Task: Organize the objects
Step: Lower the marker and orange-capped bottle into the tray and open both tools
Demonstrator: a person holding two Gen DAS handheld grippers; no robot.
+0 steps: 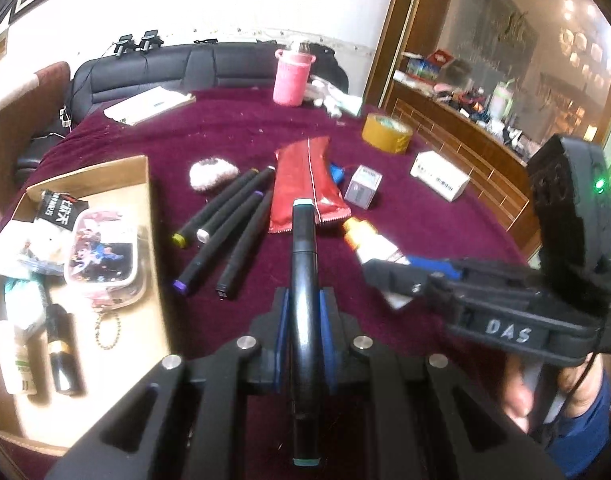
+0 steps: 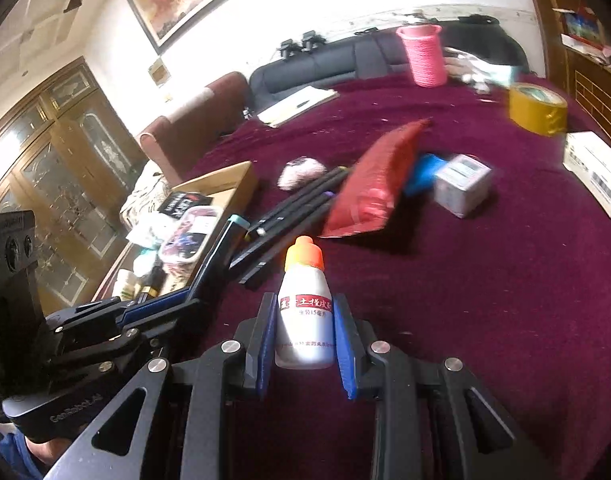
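Maroon cloth [image 1: 445, 240] under clutter, dark sofa [image 1: 185, 64] behind; left gripper [image 1: 304, 312] grips a marker [image 1: 303, 280], right gripper [image 2: 305, 320] a bottle [image 2: 305, 312]

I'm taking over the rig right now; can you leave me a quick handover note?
Left gripper: shut on a black marker.
Right gripper: shut on a white bottle with orange cap.
Cardboard box, at left, already holds several small items.
Still on the maroon cloth: four markers, red pouch, small grey box, tape roll, white carton.
Likely next: both held items into the box.
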